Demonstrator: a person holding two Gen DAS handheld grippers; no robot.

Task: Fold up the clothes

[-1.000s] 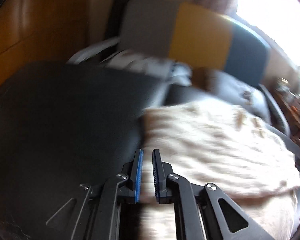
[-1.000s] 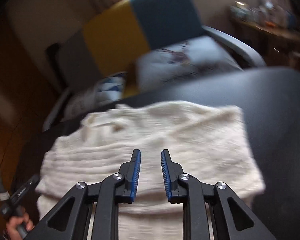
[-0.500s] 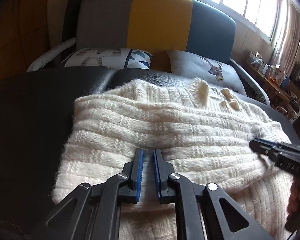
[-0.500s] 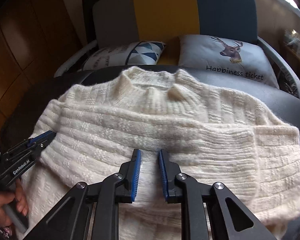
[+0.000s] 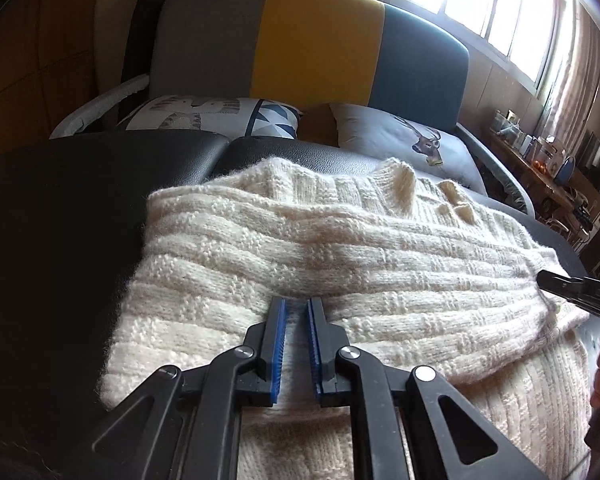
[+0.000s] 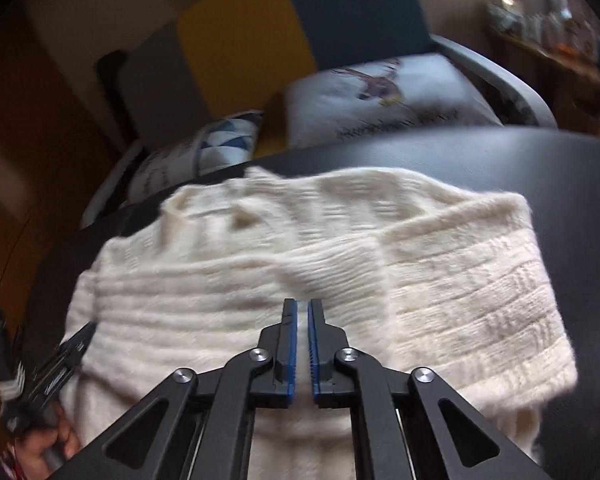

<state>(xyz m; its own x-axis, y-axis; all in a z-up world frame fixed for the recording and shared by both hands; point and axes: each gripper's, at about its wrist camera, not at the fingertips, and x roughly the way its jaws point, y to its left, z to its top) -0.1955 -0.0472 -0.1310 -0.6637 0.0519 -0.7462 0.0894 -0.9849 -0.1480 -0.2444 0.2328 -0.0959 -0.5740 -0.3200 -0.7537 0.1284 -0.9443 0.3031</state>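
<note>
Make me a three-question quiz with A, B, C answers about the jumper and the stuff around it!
1. Where does the sweater lie?
A. on the black padded surface
B. on the floor
C. on a shelf

2. What colour is the middle panel of the sofa back?
A. red
B. yellow
C. white

3. How are the sweater's sleeves?
A. hanging off the edge
B. spread wide
C. folded across the body

Answers: 1 A, black padding shows all round it. 2 B, yellow sits between grey and blue. 3 C, a sleeve band crosses the front in both views.
</note>
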